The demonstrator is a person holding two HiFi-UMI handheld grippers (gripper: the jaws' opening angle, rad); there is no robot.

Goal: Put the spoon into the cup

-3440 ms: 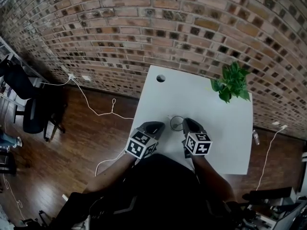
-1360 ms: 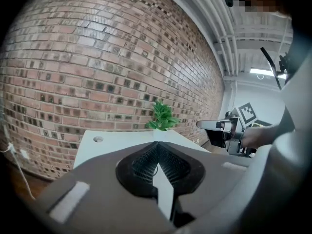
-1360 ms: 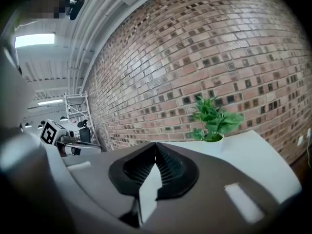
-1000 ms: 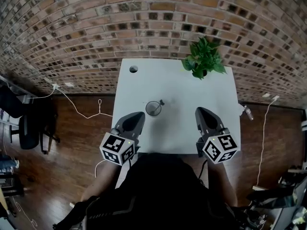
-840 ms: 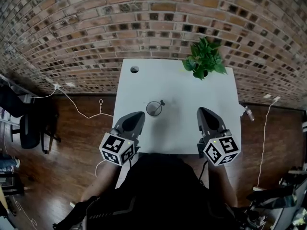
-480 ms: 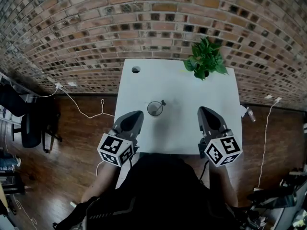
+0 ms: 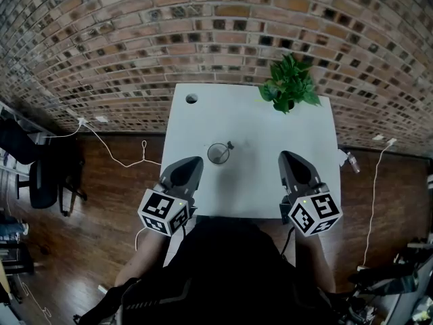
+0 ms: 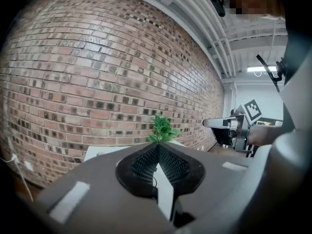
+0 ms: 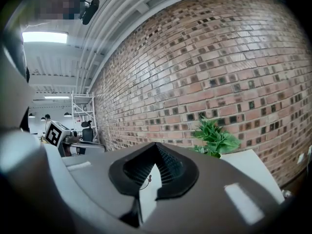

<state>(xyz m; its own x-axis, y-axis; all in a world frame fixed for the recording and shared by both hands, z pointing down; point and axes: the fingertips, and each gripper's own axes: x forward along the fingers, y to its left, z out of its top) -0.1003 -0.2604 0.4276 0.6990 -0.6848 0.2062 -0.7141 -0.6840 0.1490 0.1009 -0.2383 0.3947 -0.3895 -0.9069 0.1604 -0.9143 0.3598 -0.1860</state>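
A clear glass cup (image 7: pixel 217 153) stands on the white table (image 7: pixel 270 127), left of its middle. The spoon (image 7: pixel 229 145) rests inside it, with its handle end leaning over the rim to the right. My left gripper (image 7: pixel 193 161) hovers just in front of and left of the cup, shut and empty; in its own view the left gripper (image 8: pixel 157 147) has its pads meeting at the tip. My right gripper (image 7: pixel 287 156) is well to the right of the cup, shut, holding nothing. Below the tips of the right gripper (image 9: pixel 156 146) the cup (image 9: pixel 143 181) shows faintly.
A potted green plant (image 7: pixel 289 83) stands at the table's far right, against the brick wall (image 7: pixel 203 32). A round cable hole (image 7: pixel 191 98) is at the far left corner. White cables (image 7: pixel 115 151) run over the wooden floor on the left, near a dark chair (image 7: pixel 40 175).
Since the earliest frame both grippers have pulled back from the cup's sides towards the table's near edge and spread apart. Over the last second nothing has visibly moved.
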